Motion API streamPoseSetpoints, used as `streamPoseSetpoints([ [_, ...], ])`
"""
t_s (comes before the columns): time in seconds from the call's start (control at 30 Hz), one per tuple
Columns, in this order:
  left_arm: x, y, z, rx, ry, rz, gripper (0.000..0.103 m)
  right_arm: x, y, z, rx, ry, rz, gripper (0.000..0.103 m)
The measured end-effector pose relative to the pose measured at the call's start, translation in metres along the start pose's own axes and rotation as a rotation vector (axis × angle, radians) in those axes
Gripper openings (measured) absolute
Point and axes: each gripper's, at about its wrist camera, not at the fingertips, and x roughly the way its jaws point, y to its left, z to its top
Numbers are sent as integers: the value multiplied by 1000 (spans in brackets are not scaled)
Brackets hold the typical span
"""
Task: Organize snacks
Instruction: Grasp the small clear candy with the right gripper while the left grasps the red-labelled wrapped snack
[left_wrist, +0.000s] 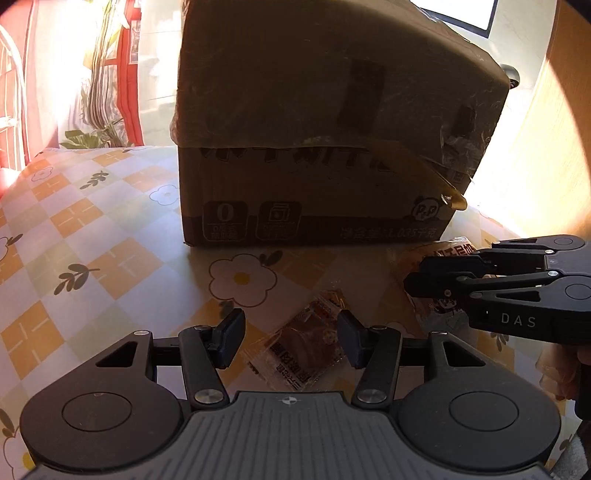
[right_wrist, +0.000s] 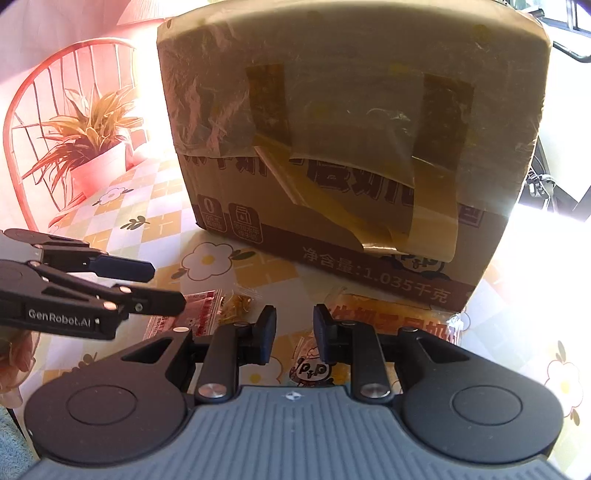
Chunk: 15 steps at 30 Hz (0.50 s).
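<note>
A small clear snack packet with brown food (left_wrist: 306, 347) lies on the flowered tablecloth between the fingers of my left gripper (left_wrist: 291, 338), which is open and low over it. The packet also shows in the right wrist view (right_wrist: 207, 314). A larger orange snack bag with a panda print (right_wrist: 369, 332) lies in front of the cardboard box (right_wrist: 351, 140). My right gripper (right_wrist: 294, 334) is open over this bag. In the left wrist view the right gripper (left_wrist: 415, 275) hovers above the orange bag (left_wrist: 432, 266).
The big taped cardboard box (left_wrist: 332, 129) stands on the table just beyond both gripers. A red chair (right_wrist: 48, 122) and a potted plant (right_wrist: 92, 147) are behind the table at left. The checkered tablecloth (left_wrist: 92, 240) spreads left.
</note>
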Motion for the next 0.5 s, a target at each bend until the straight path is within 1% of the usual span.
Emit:
streamPoseSetpoints([
  [0.1,3,-9,-5,69,8,-29,58,-2,1,-1,-4,-6,6,25],
  [0.27,15,-15,-9,150,31,-36,58,-1,0,-1,-4,-4,9,25],
  [0.43,32,-7,-4,156,49,-37,59,-1,2,1,0,2,8,25],
  [0.5,35,-4,-1,165,40,-32,60,0,2,2,3,4,8,25],
])
